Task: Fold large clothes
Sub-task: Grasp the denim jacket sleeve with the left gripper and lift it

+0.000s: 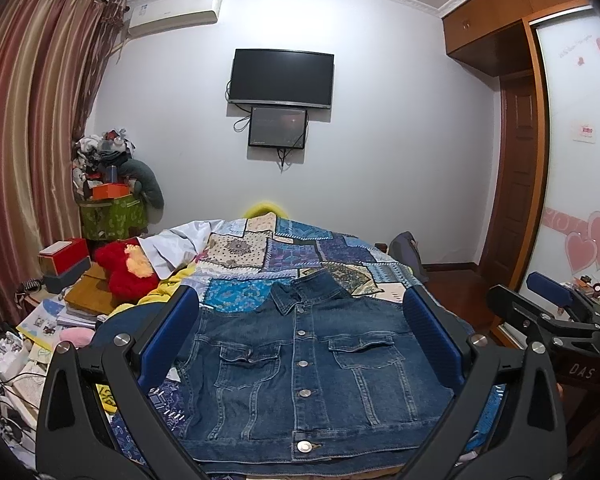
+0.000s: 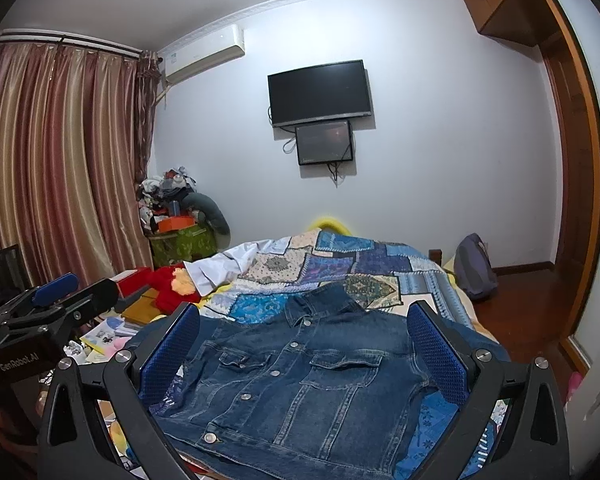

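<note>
Denim jacket lies flat on the quilt at the near end of the bed, front up, buttoned, collar at 12, hem at 6 toward you. Sleeves don't show spread out to 3 or 9; looks like they're already tucked behind the body, tho I can't confirm from either view. So the piece reads as a tidy rectangle w/ pockets facing up.

Your left gripper hovers above the jacket, jaws spread wide, nothing between the pads, no contact w/ cloth. Your right gripper is the same: spread wide, empty, above the jacket, off to 3 of the left one. In the left view the right gripper shows at 3; in the right view the left one shows at 9.

Progress, as I judge it: jacket laid out and maybe narrowed, but the hem-to-collar fold isn't done, since full length is showing. What's left: pinch the hem corners at 5 and 7, carry them up to 12, lay over the collar, smooth.

Clutter at 9 (red plush, books) is well apart from the jacket, so no snag risk there.
</note>
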Tool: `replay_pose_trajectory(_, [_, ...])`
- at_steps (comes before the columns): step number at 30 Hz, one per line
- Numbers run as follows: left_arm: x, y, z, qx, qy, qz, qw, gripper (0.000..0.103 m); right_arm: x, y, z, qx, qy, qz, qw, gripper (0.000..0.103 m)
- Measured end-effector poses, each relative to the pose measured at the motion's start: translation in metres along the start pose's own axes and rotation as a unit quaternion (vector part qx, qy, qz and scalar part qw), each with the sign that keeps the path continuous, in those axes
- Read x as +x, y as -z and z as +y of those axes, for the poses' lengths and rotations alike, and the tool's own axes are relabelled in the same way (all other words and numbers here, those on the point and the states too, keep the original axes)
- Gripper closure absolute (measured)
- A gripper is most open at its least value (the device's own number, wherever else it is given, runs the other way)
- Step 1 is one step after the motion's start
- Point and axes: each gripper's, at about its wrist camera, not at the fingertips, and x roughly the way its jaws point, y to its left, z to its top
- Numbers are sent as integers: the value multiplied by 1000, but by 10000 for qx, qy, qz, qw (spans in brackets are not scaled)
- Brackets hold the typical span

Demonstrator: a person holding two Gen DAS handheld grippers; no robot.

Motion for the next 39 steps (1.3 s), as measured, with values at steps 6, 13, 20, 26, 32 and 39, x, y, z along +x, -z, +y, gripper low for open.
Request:
replay_pose_trajectory(6, [26,-1,16,-2,-206,129,9997,0,30,-2,-6,43,53,170,9998,0])
replay_pose_trajectory(13, [82,-4,53,-141,-576,567,9966,0,91,-8,-15,-67,209,398,9990,0])
replay_pose_trajectory(20, [152,2,118,-417,-1274,1178,9840,0,174,-13,-27,-122,98,862,9962,0])
replay_pose_trajectory(26, [208,24,190,-809,-1729,1888,9633,0,252,-10,-23,-550,115,1278,9902,0])
replay_pose_trajectory(32, [245,71,258,-1488,-1893,2752,9308,0,326,13,-9,-1193,-88,1842,9756,0])
replay_pose_trajectory(39, [273,136,305,-2540,-1593,3499,8875,0,402,50,1,-1226,-491,2550,9579,0])
